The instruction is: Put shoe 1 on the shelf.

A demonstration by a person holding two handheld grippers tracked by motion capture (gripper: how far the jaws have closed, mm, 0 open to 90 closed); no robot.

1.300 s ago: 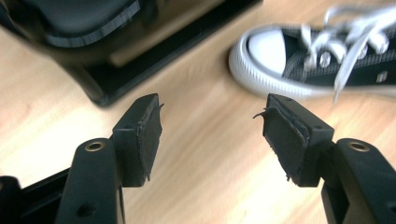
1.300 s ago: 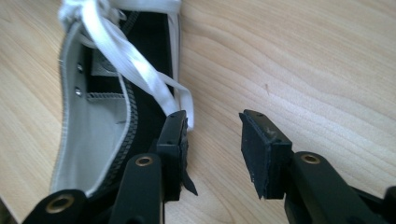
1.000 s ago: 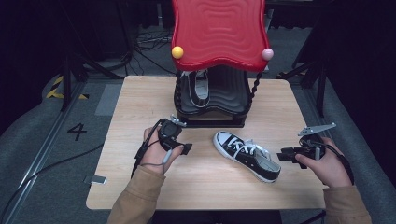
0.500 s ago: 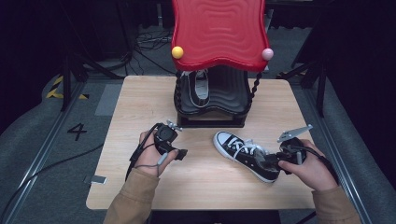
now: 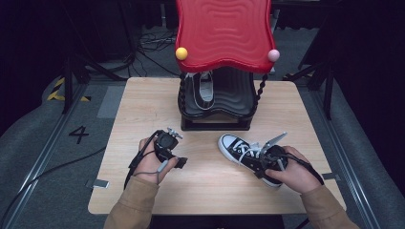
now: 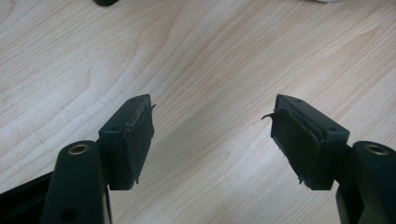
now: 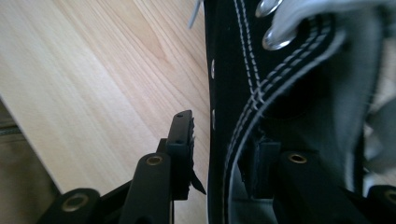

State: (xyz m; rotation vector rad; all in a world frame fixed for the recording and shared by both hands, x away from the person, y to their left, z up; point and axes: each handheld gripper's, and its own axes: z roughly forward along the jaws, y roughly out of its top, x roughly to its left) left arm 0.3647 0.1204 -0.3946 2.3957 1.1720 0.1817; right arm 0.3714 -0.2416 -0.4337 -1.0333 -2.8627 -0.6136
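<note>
A black canvas sneaker (image 5: 240,150) with white laces and toe cap lies on the wooden table (image 5: 143,100), toe pointing to the far left. My right gripper (image 5: 265,162) is at its heel end. In the right gripper view the shoe's side wall (image 7: 233,93) stands between the jaws of my right gripper (image 7: 219,158), one jaw outside, one inside the shoe. The jaws have just been closing, and a gap still shows at the outer pad (image 7: 184,140). My left gripper (image 5: 173,153) hovers over bare wood, and in its own view the left gripper (image 6: 212,135) is open and empty.
A black shoe rack (image 5: 217,102) with a red wavy top (image 5: 224,33) stands at the table's far middle. A second sneaker (image 5: 206,89) rests on its shelf. Dark floor with cables surrounds the table.
My right hand has moved left and down from the table's right edge onto the sneaker's heel, and its jaws now straddle the shoe's side wall. The left hand has hardly shifted.
</note>
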